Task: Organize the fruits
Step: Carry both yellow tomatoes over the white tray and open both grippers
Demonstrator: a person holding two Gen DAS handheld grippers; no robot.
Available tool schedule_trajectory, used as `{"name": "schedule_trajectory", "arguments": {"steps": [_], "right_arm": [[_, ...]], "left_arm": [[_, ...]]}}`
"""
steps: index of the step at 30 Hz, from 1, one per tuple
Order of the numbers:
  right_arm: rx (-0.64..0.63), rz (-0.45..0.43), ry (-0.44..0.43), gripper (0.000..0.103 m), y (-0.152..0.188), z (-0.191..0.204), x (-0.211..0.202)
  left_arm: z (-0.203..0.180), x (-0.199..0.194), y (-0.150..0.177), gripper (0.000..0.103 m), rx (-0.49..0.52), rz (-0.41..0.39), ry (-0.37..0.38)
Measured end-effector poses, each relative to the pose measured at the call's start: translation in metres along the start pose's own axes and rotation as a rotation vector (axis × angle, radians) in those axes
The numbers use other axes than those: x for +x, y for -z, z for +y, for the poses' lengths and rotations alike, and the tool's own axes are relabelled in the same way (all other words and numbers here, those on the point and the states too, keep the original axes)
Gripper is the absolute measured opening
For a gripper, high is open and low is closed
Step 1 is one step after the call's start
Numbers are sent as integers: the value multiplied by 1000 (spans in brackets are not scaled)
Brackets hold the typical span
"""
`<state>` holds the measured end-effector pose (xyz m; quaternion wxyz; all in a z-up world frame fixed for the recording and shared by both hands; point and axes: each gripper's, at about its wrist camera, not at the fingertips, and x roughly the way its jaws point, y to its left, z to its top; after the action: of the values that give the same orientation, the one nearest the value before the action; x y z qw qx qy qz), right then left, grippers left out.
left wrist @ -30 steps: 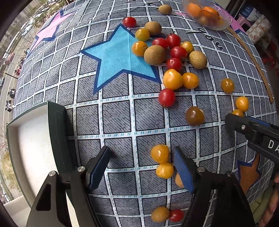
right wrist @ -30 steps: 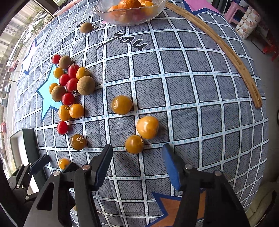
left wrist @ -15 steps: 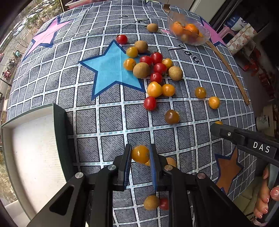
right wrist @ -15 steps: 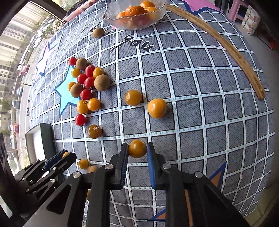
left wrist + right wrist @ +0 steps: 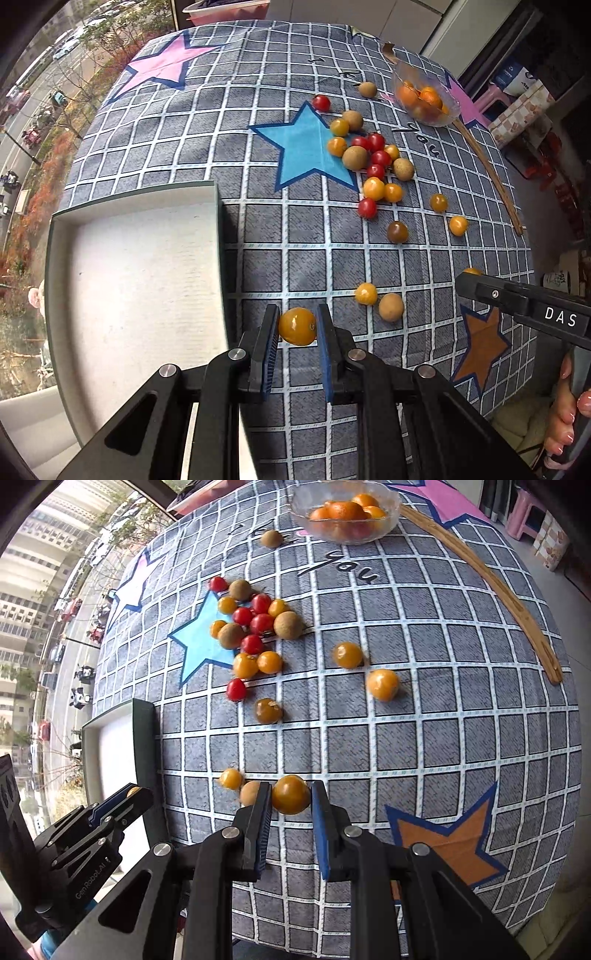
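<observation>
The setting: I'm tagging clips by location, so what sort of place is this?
Probably a home room, upstairs: a round table under a grey checked star-print tablecloth, a clear glass fruit bowl, and a window overlooking a street with parked vehicles.

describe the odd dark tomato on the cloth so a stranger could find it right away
Start at the blue star on the checked tablecloth and follow the fruit cluster off its right point toward the near edge. Just past the lowest red tomato lies the dark tomato, alone: brownish-olive, while its neighbours are red or yellow-orange.
</observation>
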<state>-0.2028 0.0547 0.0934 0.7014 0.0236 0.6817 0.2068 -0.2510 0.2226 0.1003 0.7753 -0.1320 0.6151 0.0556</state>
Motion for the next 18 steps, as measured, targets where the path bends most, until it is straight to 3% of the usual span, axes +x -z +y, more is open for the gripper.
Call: {"name": "schedule_trajectory", "arguments": {"steps": [9,18], "right_arm": [[-220,46,-27,23,-14,111,29],[-386,144,-36,23,-16,198,80]], "left_arm": [[88,-17,21,21,-162,-34,-85],[154,8,44,21,-291,14,-168]]}}
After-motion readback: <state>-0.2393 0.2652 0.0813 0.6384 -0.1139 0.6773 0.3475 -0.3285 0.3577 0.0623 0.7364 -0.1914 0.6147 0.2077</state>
